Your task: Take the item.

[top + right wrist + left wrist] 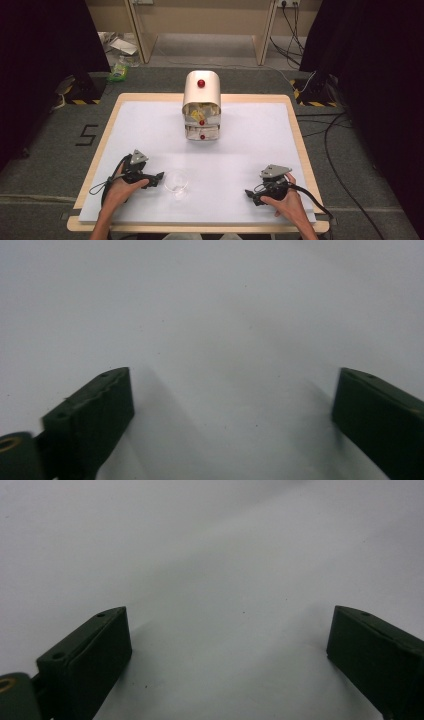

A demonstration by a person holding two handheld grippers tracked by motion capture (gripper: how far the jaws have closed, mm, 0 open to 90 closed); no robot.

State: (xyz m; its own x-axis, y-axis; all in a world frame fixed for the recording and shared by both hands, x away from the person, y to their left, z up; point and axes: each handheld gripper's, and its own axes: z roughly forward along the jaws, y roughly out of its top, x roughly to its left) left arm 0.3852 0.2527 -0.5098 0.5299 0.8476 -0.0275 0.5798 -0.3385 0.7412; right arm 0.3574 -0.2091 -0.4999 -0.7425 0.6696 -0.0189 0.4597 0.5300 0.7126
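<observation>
looking down from the high view, a person sits at a counter covered with a white sheet, holding a two-jaw gripper in each hand. the left gripper rests on the near left of the counter, its tips pointing toward a small clear glass bowl that sits just beside it, apart from it and not touched. the right gripper rests on the near right, well apart from the bowl, pointing inward.

at the far middle of the counter stands a small cream drawer cabinet with a rounded top and red knobs. its upper drawer appears pulled open, showing what look like small packets inside; the print on them is too small to read. a lower drawer beneath it looks closed.

in the left gripper view, the left gripper has its jaws spread wide with bare white counter between them. in the right gripper view, the right gripper likewise has its jaws wide apart and empty over the white surface.

judging from this, the work has barely begun: the bowl looks empty, nothing is grasped, and both hands rest near the front edge. what seems left is nearly everything, likely reaching to the cabinet, taking something from the open drawer and bringing it to the bowl.
</observation>
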